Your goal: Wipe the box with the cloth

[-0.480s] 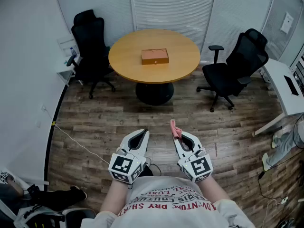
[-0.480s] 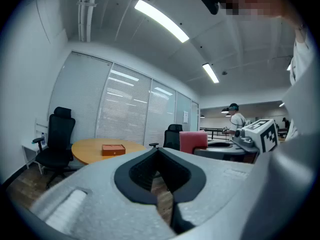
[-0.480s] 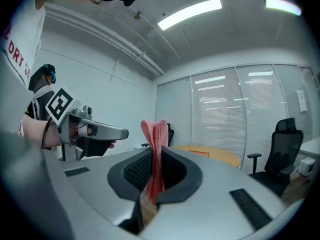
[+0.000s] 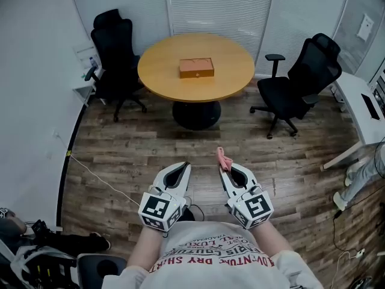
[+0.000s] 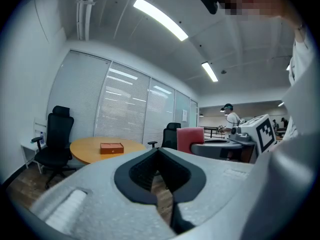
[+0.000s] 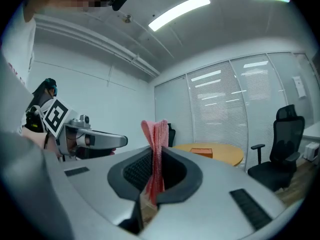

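Right gripper (image 4: 222, 171) clamping cloth (image 4: 224, 159) (pink), box (image 4: 196, 68) on table (image 4: 234, 77) — apart

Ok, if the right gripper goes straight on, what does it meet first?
Ahead of the right gripper the way looks free; then probably the round table, though depth is unclear.

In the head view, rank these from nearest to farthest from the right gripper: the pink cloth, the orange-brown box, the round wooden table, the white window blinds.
1. The pink cloth, clamped in the right gripper.
2. The round wooden table, ahead across the floor.
3. The orange-brown box, on the table's middle.
4. The white window blinds, on the back wall behind the table.
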